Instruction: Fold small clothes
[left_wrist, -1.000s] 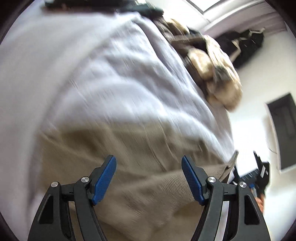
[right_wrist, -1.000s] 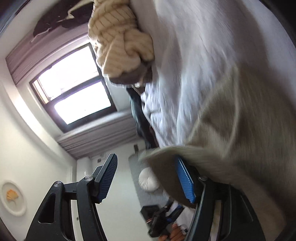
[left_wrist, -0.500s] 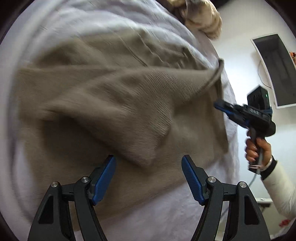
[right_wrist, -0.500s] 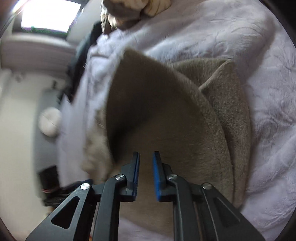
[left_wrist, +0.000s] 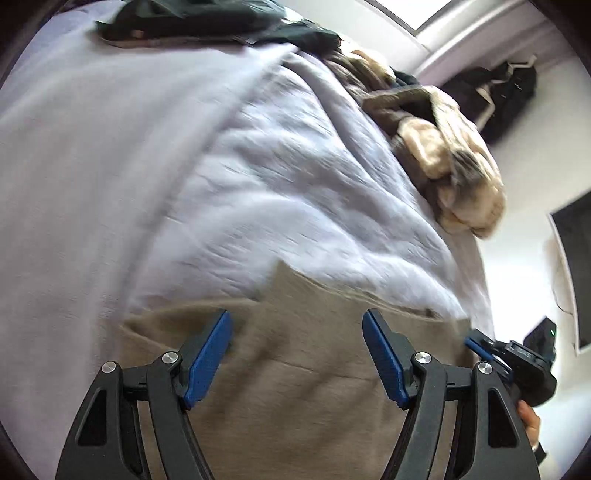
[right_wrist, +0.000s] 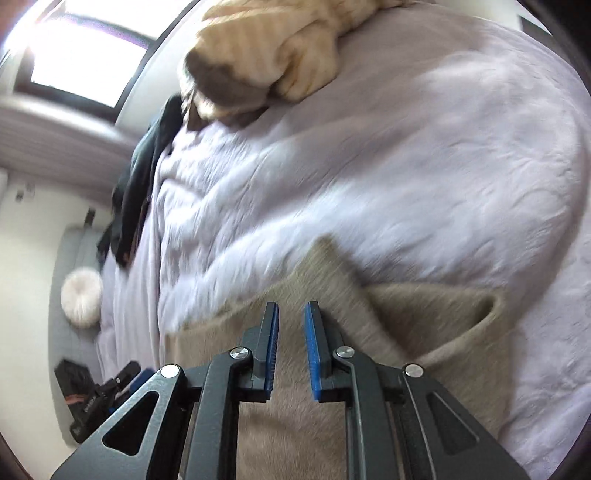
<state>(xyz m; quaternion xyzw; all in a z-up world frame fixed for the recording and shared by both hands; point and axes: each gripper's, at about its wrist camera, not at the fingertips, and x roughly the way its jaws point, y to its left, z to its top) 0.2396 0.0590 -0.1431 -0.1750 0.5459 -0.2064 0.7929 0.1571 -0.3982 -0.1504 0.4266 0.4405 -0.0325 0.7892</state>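
A taupe knit garment (left_wrist: 295, 369) lies partly folded on the pale lilac bedspread (left_wrist: 184, 166); it also shows in the right wrist view (right_wrist: 406, 314). My left gripper (left_wrist: 297, 354) is open and empty, hovering just above the garment's near part. My right gripper (right_wrist: 290, 347) has its blue pads nearly together with a narrow gap, nothing between them, held over the garment. The right gripper also shows at the garment's right edge in the left wrist view (left_wrist: 513, 354).
A heap of cream and brown clothes (left_wrist: 443, 155) lies at the far right of the bed, seen too in the right wrist view (right_wrist: 280, 51). A dark green garment (left_wrist: 207, 22) lies at the far edge. A white round cushion (right_wrist: 81, 291) sits beyond the bed.
Both views have swung up from looking down on the garment to looking across the bed. The left gripper stays open. The right gripper stays nearly closed and empty.
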